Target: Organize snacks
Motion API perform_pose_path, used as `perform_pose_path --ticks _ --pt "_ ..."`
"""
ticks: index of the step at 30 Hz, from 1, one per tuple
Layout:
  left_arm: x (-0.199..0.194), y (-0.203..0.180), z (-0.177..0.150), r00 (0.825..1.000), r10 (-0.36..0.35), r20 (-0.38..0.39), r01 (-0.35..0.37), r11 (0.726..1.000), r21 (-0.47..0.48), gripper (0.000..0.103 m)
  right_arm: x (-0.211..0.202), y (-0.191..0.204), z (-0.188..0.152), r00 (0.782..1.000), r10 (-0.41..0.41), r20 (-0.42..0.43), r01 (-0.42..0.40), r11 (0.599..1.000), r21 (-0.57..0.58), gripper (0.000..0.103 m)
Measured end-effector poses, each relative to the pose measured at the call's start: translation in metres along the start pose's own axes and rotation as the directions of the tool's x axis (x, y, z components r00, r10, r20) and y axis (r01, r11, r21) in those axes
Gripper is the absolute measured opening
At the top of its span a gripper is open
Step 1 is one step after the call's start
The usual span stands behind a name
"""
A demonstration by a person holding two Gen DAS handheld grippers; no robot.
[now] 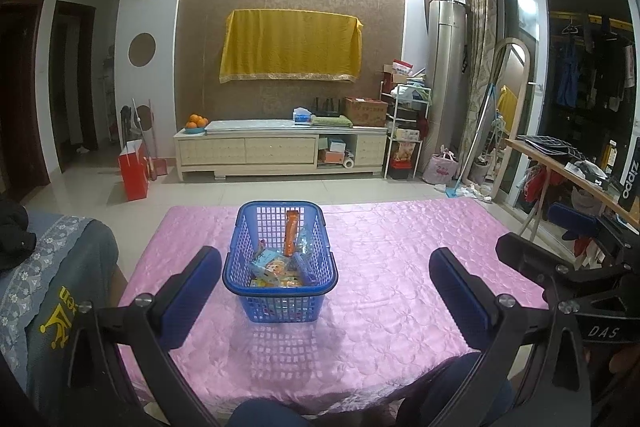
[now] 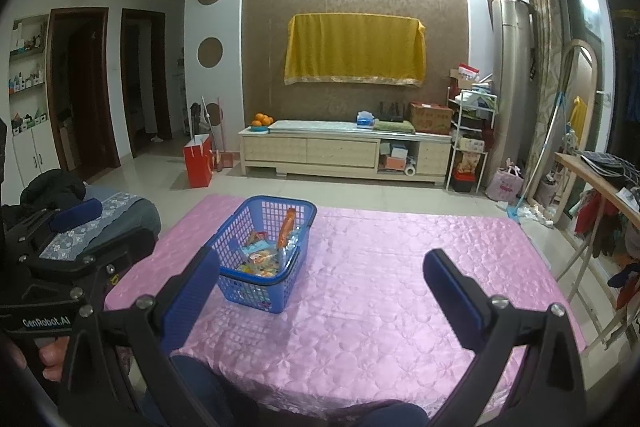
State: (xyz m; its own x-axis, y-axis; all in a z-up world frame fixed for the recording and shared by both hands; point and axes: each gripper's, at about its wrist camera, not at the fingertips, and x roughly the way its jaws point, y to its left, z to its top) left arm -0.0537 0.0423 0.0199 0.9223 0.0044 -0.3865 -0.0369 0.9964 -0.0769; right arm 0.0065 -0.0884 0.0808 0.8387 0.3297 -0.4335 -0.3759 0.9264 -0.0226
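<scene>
A blue plastic basket (image 1: 244, 251) stands on the pink tablecloth (image 1: 392, 267), left of the table's middle. Inside lie several snack packets (image 1: 276, 269), and an orange packet (image 1: 292, 231) leans upright against the far side. My left gripper (image 1: 326, 281) is open above the near table edge, with the basket seen between its blue-padded fingers. In the right wrist view the basket (image 2: 236, 287) sits ahead and to the left, with the snack packets (image 2: 260, 259) visible. My right gripper (image 2: 322, 287) is open and empty, its left finger overlapping the basket's near corner in the picture.
A sofa arm with a grey lace cover (image 1: 48, 267) sits left of the table. A wooden folding table (image 2: 592, 179) stands at the right. Beyond the table are tiled floor, a red bag (image 1: 134, 167) and a TV cabinet (image 1: 280, 151). A person's knees show at the bottom edge.
</scene>
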Motion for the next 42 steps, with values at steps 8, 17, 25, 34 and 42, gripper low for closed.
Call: perform_pose_path --ticks 8,17,25,34,42 --pt "0.0001 0.0008 0.0007 1.000 -0.003 -0.006 0.003 1.000 -0.004 0.103 -0.0011 0.0020 -0.0004 1.000 -0.002 -0.003 0.002 1.000 0.003 0.103" --pt "0.0005 0.0030 0.0008 1.000 0.002 -0.014 -0.002 1.000 -0.005 0.103 -0.0019 0.0052 -0.0025 1.000 -0.003 -0.008 0.003 1.000 0.006 0.103" --pt "0.0003 0.0034 0.0014 1.000 0.006 -0.014 -0.006 1.000 -0.002 0.103 -0.0018 0.0047 -0.0024 1.000 -0.003 -0.012 0.003 1.000 0.007 0.103" --pt "0.0026 0.0037 -0.0002 1.000 0.007 -0.021 -0.007 1.000 -0.004 0.103 -0.0017 0.0065 -0.0037 1.000 0.000 -0.018 0.000 1.000 0.011 0.103" --pt "0.0016 0.0040 -0.0013 1.000 0.008 -0.019 -0.008 1.000 -0.004 0.103 -0.0008 0.0069 -0.0045 1.000 0.005 -0.022 -0.004 1.000 0.015 0.103"
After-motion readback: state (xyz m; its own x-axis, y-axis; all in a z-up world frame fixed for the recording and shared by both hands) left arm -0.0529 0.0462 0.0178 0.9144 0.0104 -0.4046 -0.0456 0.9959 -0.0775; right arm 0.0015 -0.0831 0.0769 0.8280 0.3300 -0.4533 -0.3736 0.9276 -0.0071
